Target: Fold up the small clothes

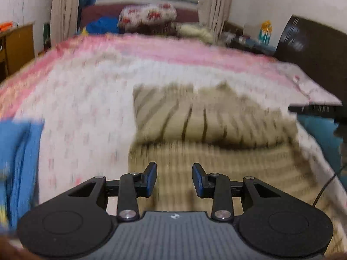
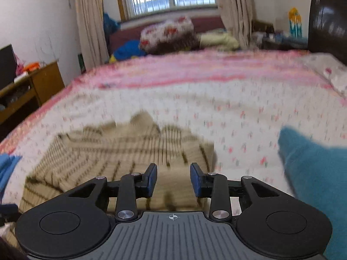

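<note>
A beige garment with dark stripes [image 1: 212, 127] lies on the bed, its far part folded over the near part. It also shows in the right wrist view [image 2: 112, 160]. My left gripper [image 1: 174, 178] is open and empty, just above the garment's near part. My right gripper [image 2: 173, 178] is open and empty, above the garment's right near edge. Both views are blurred by motion.
The bed [image 1: 91, 112] has a white floral cover with a pink band. A blue cloth [image 1: 19, 158] lies at the left, a teal cloth [image 2: 314, 173] at the right. Pillows [image 2: 167, 34], a dark headboard [image 1: 314, 49] and a wooden desk [image 2: 32, 86] surround the bed.
</note>
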Demonstrator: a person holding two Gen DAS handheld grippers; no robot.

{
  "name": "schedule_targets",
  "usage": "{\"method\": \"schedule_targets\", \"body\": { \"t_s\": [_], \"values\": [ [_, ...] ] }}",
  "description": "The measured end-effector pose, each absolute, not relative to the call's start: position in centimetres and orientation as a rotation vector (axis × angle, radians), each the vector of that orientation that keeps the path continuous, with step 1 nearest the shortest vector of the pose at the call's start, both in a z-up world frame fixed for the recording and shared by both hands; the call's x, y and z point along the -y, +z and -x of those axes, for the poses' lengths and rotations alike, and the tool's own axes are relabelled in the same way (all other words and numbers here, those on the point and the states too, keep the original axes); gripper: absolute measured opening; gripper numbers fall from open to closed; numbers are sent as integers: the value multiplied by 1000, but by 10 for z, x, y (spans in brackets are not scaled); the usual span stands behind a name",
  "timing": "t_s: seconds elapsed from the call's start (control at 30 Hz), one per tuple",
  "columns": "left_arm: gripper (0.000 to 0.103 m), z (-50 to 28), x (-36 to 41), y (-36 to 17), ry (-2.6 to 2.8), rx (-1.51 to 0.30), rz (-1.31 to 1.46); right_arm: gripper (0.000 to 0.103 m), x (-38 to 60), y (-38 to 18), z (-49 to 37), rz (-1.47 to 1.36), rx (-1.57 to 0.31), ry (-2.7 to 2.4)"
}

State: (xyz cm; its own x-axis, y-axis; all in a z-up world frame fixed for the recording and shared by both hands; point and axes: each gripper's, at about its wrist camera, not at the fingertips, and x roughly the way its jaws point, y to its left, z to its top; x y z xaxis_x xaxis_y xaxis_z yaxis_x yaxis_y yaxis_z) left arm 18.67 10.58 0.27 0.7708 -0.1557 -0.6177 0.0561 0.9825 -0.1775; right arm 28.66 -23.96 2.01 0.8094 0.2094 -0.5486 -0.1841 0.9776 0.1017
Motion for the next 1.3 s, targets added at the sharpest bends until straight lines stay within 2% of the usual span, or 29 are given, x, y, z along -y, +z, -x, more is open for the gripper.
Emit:
{"method": "schedule_targets", "body": {
  "t_s": [0.23,0.4,0.47,0.5,0.53,0.57,0.87,1.0,1.07,1.13,1.3],
  "values": [
    [41,-298,-91,19,-181,-606,136,33,202,6,-363,16,-662,281],
    [41,-364,-92,-9,-156,-675,183,32,206,-17,-416,1,-708,223],
    [40,-382,-97,-28,-82,-741,182,26,212,-31,-431,42,-753,160],
    [34,-387,-102,-37,-46,-759,184,26,215,-36,-433,43,-752,165],
    [27,-385,-106,-41,-39,-737,197,25,217,-38,-430,40,-741,175],
    [24,-383,-110,-44,-28,-723,214,25,216,-38,-428,69,-729,171],
    [15,-371,-119,-35,136,-700,213,25,230,-35,-420,15,-684,23],
    [15,-370,-127,-27,152,-734,259,28,230,-32,-424,-12,-714,-20],
    [18,-360,-123,-16,147,-705,249,29,225,-18,-412,-10,-675,-17],
    [26,-345,-121,-3,133,-667,228,31,226,0,-392,-20,-609,21],
    [31,-288,-127,17,39,-640,206,35,233,28,-325,-3,-618,193]
  ]
}}
